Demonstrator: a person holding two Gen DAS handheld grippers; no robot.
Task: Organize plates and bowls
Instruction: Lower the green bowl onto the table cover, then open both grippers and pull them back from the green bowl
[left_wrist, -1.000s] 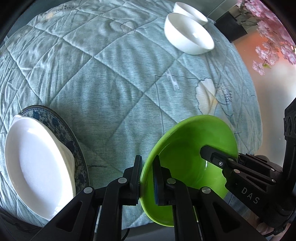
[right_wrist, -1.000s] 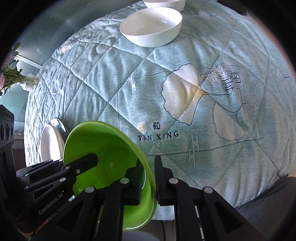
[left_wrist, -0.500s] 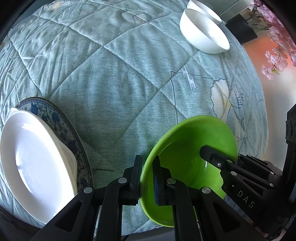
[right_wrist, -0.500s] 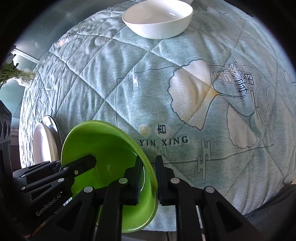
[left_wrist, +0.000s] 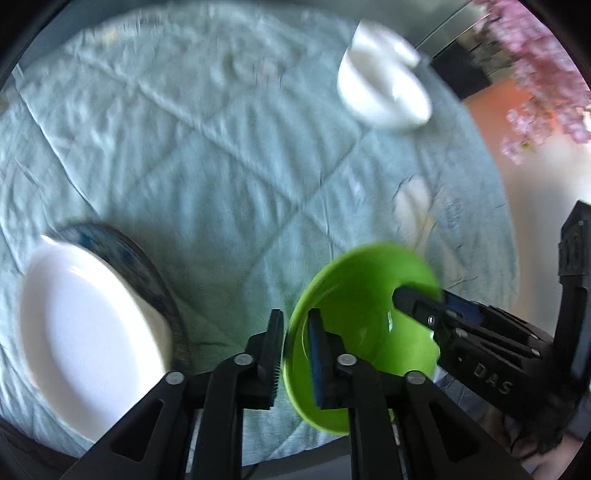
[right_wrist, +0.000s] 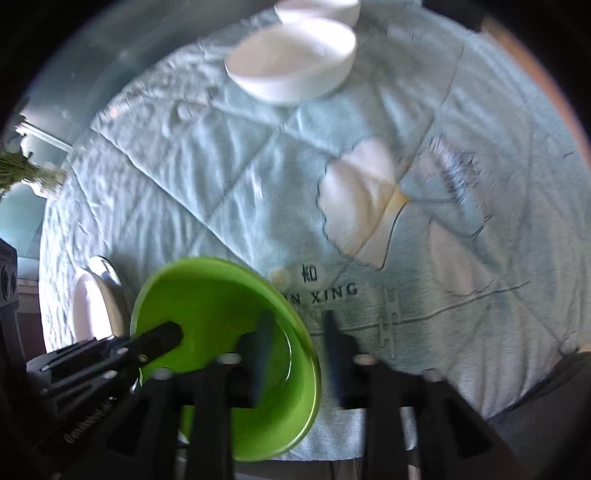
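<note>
Item one — green bowl (left_wrist: 354, 317), which we hold at the near edge of the desk (left_wrist: 207, 155). Whether it rests on the quilt (right_wrist: 229, 206) or hangs just above it, we cannot tell.

Left gripper (left_wrist: 295, 350): its fingers (left_wrist: 317, 354) straddle the bowl's left rim, one inside and one outside. A sliver of gap shows beside the outer one, so we cannot say whether the rim is pinched.

Right gripper (right_wrist: 295, 354): its fingers straddle the opposite rim, one inside the bowl and one outside. They stand visibly spread, with clear space on both sides of the rim. This view is blurred, so fine contact is uncertain.

Item two — white plate (left_wrist: 85, 332), oval, lying on a blue-patterned plate (left_wrist: 147, 266), to the left of the green bowl and near the same desk edge.

Item three: white bowl (right_wrist: 291, 62), at the far side of the desk, well apart from the green bowl. A second white bowl (right_wrist: 317, 7) sits just behind it, touching or nearly so.

Item four: the quilt, pale blue-green, covers the desk and carries a leaf print and the letters "XING".

Item five: pink blossoms (left_wrist: 546, 74), beyond the desk on the right of the left wrist view.
</note>
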